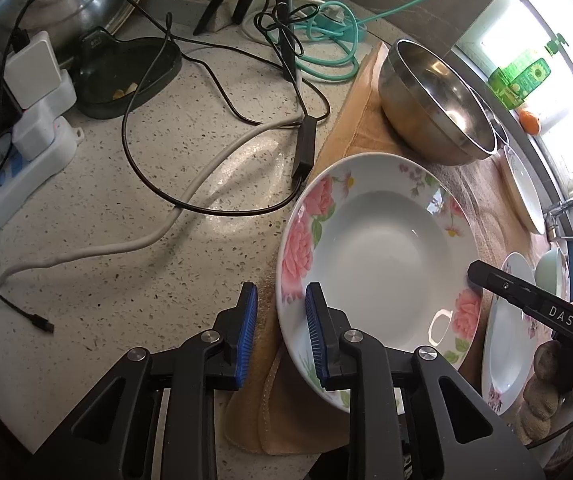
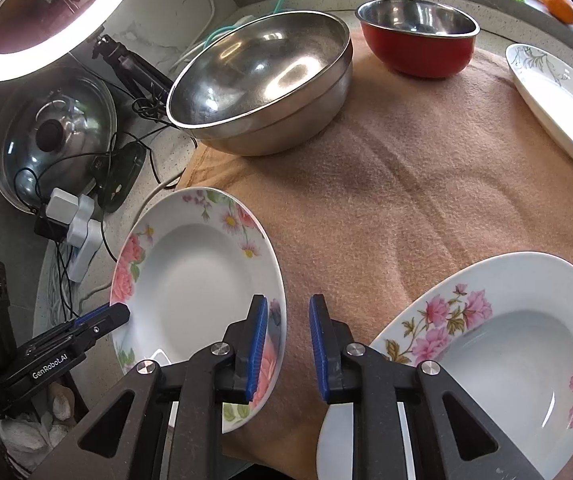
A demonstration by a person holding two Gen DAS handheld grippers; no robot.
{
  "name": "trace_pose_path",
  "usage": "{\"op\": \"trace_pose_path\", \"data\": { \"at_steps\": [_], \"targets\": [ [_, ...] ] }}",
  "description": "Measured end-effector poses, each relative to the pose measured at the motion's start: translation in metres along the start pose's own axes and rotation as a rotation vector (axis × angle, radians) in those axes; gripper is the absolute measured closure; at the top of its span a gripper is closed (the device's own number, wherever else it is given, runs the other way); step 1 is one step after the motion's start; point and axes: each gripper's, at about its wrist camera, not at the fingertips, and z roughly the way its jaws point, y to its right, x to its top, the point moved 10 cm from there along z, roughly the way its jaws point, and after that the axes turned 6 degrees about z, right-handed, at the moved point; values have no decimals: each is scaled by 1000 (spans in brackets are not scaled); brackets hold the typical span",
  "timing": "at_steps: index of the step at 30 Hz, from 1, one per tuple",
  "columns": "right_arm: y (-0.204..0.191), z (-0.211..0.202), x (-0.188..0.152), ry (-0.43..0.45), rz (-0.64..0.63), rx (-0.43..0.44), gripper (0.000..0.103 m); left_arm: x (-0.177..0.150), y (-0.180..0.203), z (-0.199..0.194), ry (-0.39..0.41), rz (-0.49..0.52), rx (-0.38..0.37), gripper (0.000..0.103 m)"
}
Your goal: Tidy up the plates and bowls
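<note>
The rose plate (image 1: 378, 252) lies on the tan towel (image 2: 406, 200) at the bench's (image 1: 166, 160) edge, holding nothing; the left gripper (image 1: 281, 330) straddles its rim at nine o'clock, jaws released; the right gripper (image 2: 288, 344) hovers with jaws apart, one over the rim; the steel bowl (image 2: 262, 80) at twelve o'clock holds nothing.

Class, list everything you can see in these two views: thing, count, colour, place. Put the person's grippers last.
Rose plate: one, white with pink roses, cloth's left edge.
Pink-flower plate: one, white, near right.
Oval dish: one, white, far right.
Steel bowl: one, silver, far left of cloth.
Red bowl: one, red outside, far centre.
Cloth: one, tan, under the dishes.
Left gripper: open, straddling the rose plate's rim.
Right gripper: open, straddling the rose plate's opposite rim.
</note>
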Motion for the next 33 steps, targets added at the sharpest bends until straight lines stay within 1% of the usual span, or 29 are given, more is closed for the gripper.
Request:
{"op": "trace_pose_path", "data": {
  "at_steps": [7,10,14,33],
  "targets": [
    [-2,3,-1,-11,5,11,88,1,2,1,-3,7,-12,84],
    [-3,3,-2,-16,6,18,90,1,4,2,-6,4,-24,88],
    [-4,4,-2,-21,14,35,94,2,5,3,-4,7,-22,89],
    [-4,4,-3,-16,1,24,94,4,7,1,7,6,-26,89]
  ]
}}
